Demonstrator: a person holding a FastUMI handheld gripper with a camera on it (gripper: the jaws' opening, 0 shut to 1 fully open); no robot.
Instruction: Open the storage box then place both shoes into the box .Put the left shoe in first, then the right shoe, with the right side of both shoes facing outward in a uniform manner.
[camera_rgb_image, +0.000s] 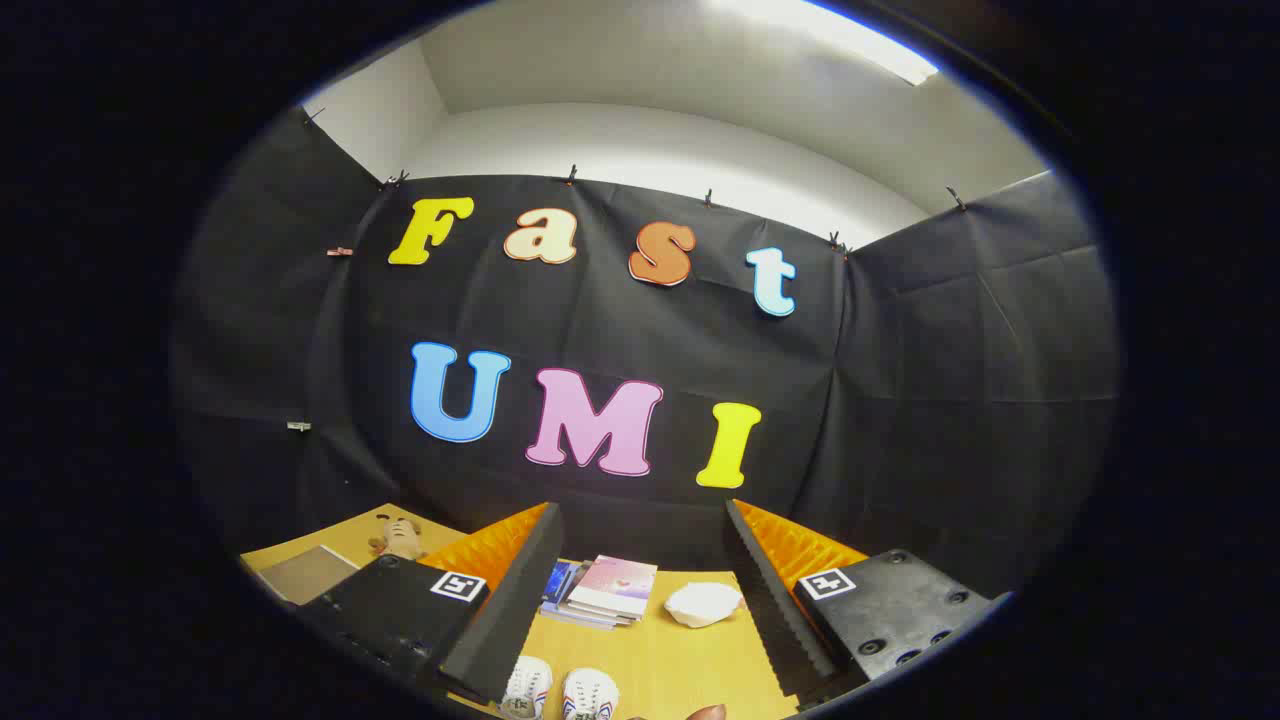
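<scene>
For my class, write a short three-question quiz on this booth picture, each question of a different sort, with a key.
1. True or false: the hand-held gripper is shut on a shoe.
2. Multiple choice: what lies just ahead of the open fingers, beside the stack of books? A) a white crumpled object B) a red cup C) a green bottle
3. Fill in: the pair of white shoes sits on the wooden ____, between the fingers.

Key
1. False: the fingers stand wide apart, holding nothing.
2. A, the white crumpled object.
3. table.
</scene>
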